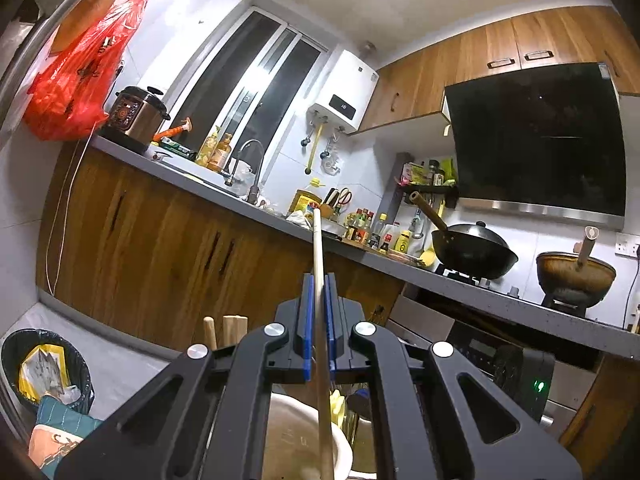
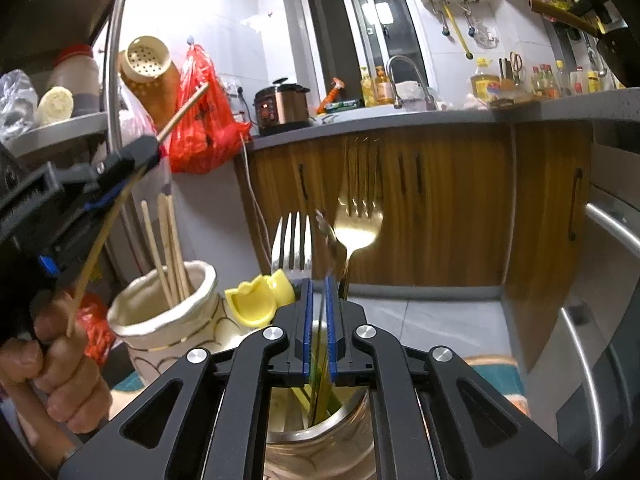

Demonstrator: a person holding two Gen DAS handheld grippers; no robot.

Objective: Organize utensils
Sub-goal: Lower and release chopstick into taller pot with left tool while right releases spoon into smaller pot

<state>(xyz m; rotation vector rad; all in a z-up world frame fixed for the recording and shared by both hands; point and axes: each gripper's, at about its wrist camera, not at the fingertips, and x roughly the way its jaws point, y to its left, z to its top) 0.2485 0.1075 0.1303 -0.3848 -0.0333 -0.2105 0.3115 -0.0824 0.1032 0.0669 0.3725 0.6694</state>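
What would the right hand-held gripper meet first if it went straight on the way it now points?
Probably the gold metal fork standing just past the right hand-held gripper; the silver metal fork sits slightly left. Beyond them come the wooden cabinet doors, though depth is unclear.

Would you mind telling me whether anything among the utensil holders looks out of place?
Mostly tidy: chopsticks stand in the cream holder, forks in the metal one. A yellow cup lies tipped between them.
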